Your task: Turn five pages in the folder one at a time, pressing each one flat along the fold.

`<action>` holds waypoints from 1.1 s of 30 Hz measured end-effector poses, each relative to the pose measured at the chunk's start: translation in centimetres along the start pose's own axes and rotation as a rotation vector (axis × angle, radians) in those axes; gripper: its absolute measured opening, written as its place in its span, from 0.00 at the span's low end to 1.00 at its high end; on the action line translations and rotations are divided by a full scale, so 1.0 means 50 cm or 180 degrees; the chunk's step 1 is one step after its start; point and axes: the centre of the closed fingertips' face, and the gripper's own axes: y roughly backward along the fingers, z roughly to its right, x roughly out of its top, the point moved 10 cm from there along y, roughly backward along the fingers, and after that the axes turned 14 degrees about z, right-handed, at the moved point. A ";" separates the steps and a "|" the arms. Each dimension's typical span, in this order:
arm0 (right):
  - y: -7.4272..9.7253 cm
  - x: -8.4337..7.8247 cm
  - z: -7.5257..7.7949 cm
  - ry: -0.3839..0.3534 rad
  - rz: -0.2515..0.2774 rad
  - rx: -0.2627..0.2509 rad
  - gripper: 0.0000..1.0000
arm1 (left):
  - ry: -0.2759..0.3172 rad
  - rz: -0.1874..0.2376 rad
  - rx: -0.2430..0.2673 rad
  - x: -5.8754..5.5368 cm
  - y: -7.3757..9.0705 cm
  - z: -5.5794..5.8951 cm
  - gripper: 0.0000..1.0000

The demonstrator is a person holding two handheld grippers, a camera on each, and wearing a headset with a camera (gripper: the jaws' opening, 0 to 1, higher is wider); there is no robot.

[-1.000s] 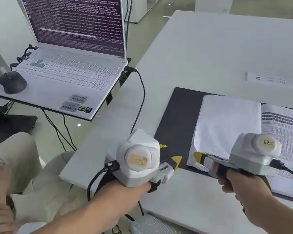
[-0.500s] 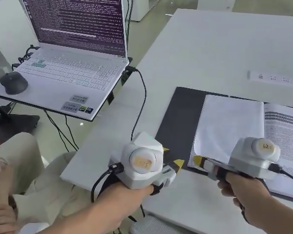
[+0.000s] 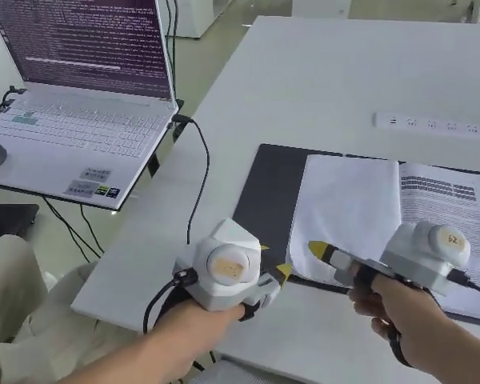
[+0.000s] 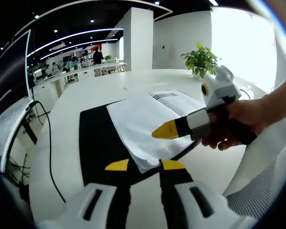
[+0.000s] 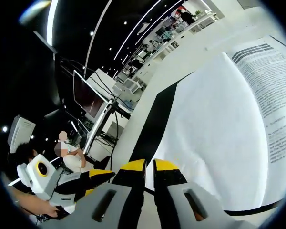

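The white surface (image 3: 336,72) carries the open black folder (image 3: 268,192), which lies ahead and to the right of the person. Its fold runs from the near edge straight away from the person, and this is its long axis. A blank sheet (image 3: 348,208) lies left of the fold and a printed sheet (image 3: 448,208) lies right of it. Both rest on the folder, and a strip of bare cover shows on the left. The right gripper (image 3: 318,250) points leftward across the near edge of the blank sheet. In the right gripper view its jaws (image 5: 148,167) are pressed almost together, hold nothing, and sit above that sheet's near-left corner. The left gripper (image 3: 276,256) is over bare surface just short of the folder's near edge. Its jaws are spread and empty, and the left gripper view (image 4: 145,165) shows them aimed at the same corner. The right gripper is therefore nearer the paper. The fold lies to the right of both grippers, so pressing along it will probably need a reach rightward and forward.
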 end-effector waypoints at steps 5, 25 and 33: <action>0.029 0.040 0.035 -0.0038 0.0133 -0.0100 0.04 | -0.0104 -0.0015 -0.0118 -0.009 -0.046 0.016 0.20; 0.110 0.106 0.128 -0.0089 0.0157 -0.0339 0.00 | -0.0206 -0.0178 0.0102 -0.063 -0.128 0.024 0.11; 0.083 0.119 0.138 -0.0252 0.0113 -0.0316 0.00 | -0.0199 -0.0119 0.0139 -0.068 -0.127 0.025 0.10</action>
